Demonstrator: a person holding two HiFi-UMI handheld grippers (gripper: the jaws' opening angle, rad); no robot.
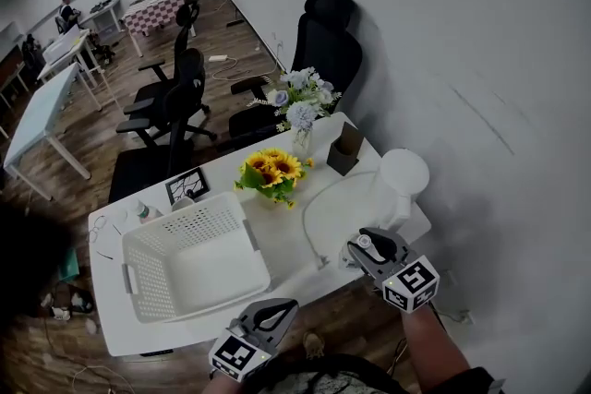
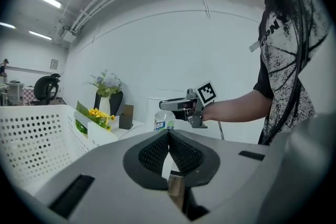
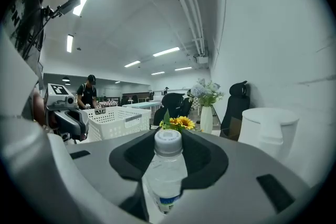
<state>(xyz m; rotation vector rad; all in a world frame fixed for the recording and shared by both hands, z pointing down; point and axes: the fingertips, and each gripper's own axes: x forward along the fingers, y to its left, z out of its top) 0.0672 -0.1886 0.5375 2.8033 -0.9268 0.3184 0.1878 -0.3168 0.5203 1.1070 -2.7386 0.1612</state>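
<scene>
Near table's right edge: right gripper (image 1: 362,252) clamps one bottle (image 3: 167,165).
Left gripper (image 1: 282,309) jaws together, near one basket (image 1: 148,286); one sunflower bunch (image 1: 272,171), one flower vase (image 1: 303,106) far.

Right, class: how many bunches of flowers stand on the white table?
2. The sunflowers sit mid-table, beside the white basket; the pale blue bunch stands in a vase at the far edge. None seems hidden.

White surface (image 1: 282,235) is carrying 1 perforated basket (image 1: 189,258) at left, sunflowers (image 1: 271,171) mid, glass vase w/ pale flowers (image 1: 302,141), brown box (image 1: 344,148), marker card (image 1: 187,186), and a round white appliance (image 1: 402,180) at right.
</scene>
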